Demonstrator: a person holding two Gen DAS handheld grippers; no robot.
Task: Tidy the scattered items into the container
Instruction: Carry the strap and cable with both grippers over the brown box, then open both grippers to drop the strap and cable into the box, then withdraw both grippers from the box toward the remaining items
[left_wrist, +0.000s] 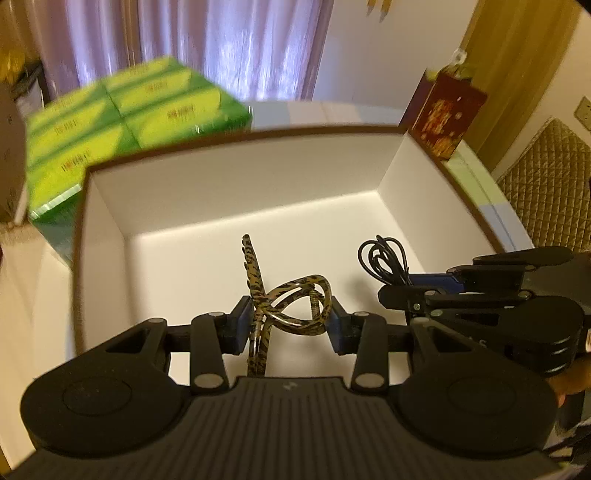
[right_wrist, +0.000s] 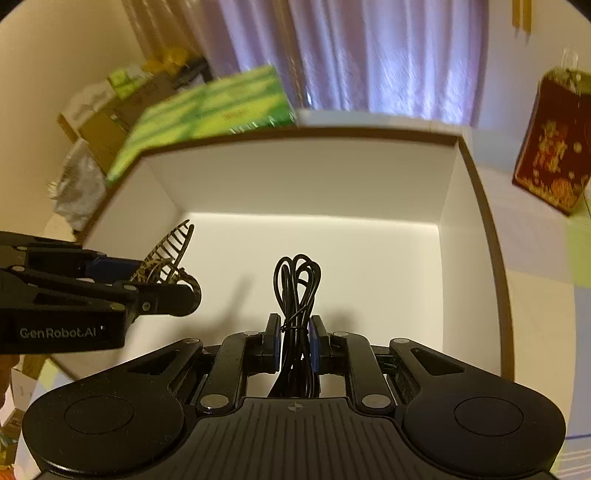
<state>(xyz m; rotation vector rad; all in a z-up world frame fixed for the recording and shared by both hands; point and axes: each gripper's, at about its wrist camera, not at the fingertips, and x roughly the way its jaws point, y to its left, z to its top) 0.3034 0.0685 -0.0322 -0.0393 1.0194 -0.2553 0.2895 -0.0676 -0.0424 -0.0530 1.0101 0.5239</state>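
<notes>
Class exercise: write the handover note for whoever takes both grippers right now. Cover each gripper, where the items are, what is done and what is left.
Left gripper: shut on the leopard-print hair clip, held over the white box.
Right gripper: shut on the bundled black cable, also held above the box's floor.
Done: both items picked up and brought over the box. The visible box floor looks bare.
Left: lower and release both items inside. Whether other scattered items remain outside cannot be seen.
</notes>
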